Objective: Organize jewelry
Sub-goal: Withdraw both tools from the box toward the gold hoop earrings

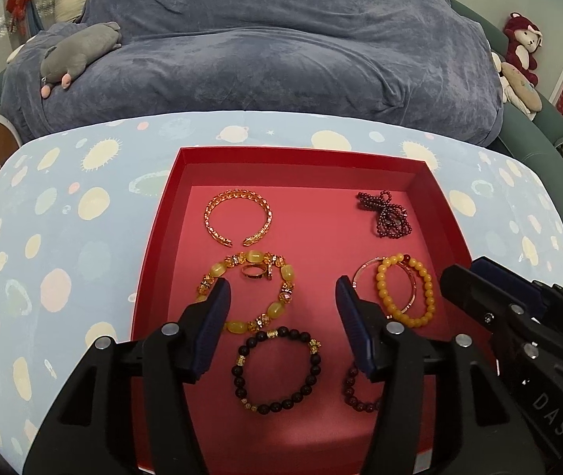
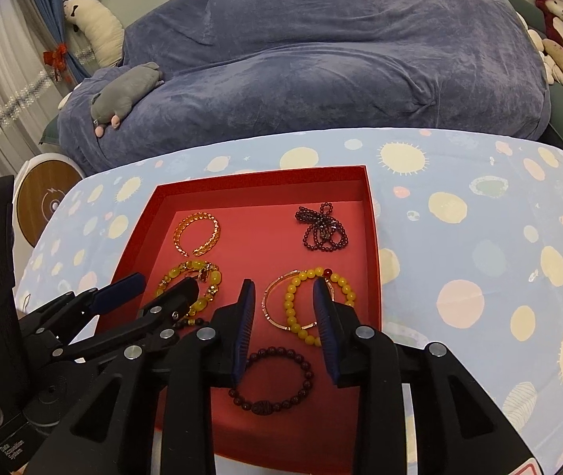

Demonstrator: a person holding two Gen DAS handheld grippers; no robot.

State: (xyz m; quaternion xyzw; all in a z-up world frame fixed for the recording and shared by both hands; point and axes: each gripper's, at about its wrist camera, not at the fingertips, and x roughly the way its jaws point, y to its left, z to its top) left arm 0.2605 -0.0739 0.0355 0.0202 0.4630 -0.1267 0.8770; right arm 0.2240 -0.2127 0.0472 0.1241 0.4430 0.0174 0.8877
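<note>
Both tongs hang over the red box (image 1: 445, 213), holding nothing. Left tongs (image 1: 283, 291) gape wide above the dark bracelet (image 1: 277, 370). Right tongs (image 2: 284, 291) stand narrower, over the yellow bracelet (image 2: 293, 308).

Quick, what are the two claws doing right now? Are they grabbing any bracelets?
Left claw: open, holding nothing, above the red tray.
Right claw: open, holding nothing, above the dark red bead bracelet.
</note>
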